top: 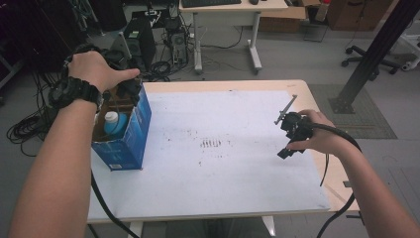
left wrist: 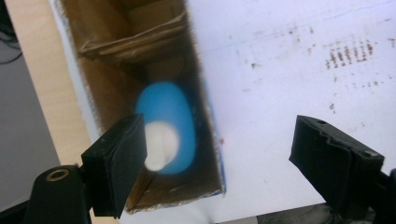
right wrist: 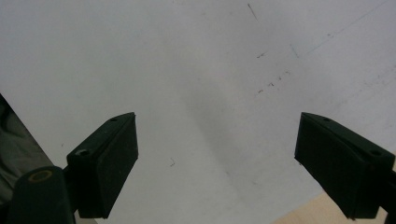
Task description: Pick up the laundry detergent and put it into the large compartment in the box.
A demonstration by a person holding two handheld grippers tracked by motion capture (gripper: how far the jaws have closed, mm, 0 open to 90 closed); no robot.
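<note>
High view: the left claw (top: 124, 87) hangs over the open top of a blue box (top: 130, 134) that stands upright at the left edge of the counter (top: 223, 188). The person's left hand (top: 96, 69), with a black watch (top: 74, 91) on the wrist, wraps the claw from above. Inside the box stands a blue bottle (top: 115, 124) with a white cap, in the compartment nearer the person; a cardboard divider closes off the far compartment.

Left gripper view looks straight down into the box (left wrist: 210, 140). The bottle (left wrist: 175, 121) is blurred, upright, its white cap toward the camera. The left claw (left wrist: 217, 149) is released: its 2 jaws stand well apart with nothing pressed between them. One jaw hangs over the box opening, partly covering the cap; the other hangs over the white counter (left wrist: 280, 60) outside the box wall. Whether the jaw tip touches the bottle cannot be told.

At the right side of the counter, in the high view, the right claw (top: 285, 151) rests in the person's right hand (top: 319, 136), well apart from the box, its cable trailing off the near edge.

Right gripper view has the right claw (right wrist: 217, 158) released too, jaws wide over bare white counter (right wrist: 210, 70), nothing between them
</note>
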